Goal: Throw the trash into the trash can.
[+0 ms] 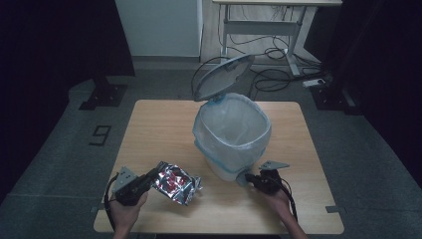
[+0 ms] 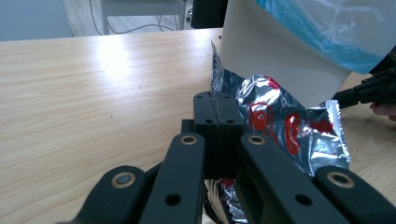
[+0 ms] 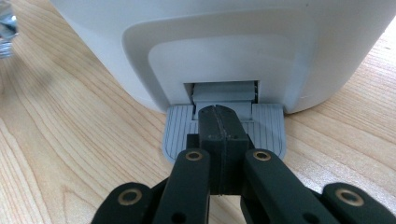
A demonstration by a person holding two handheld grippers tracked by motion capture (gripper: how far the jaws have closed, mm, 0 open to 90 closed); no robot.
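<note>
The left gripper (image 1: 152, 177) pinches the edge of a shiny bag (image 1: 176, 182), held just above the table (image 1: 154, 124) beside the bin (image 1: 232, 134). The bag looks light, crinkly and slippery, so its flat edge is best to hold. Its red print can't be read. The right gripper (image 3: 218, 122), jaws closed together, presses the pedal (image 3: 180, 133); the lid (image 1: 222, 75) is up.

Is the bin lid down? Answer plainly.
No, the bin lid stands tilted up behind the lined bin while the shut right gripper rests on its pedal.
</note>
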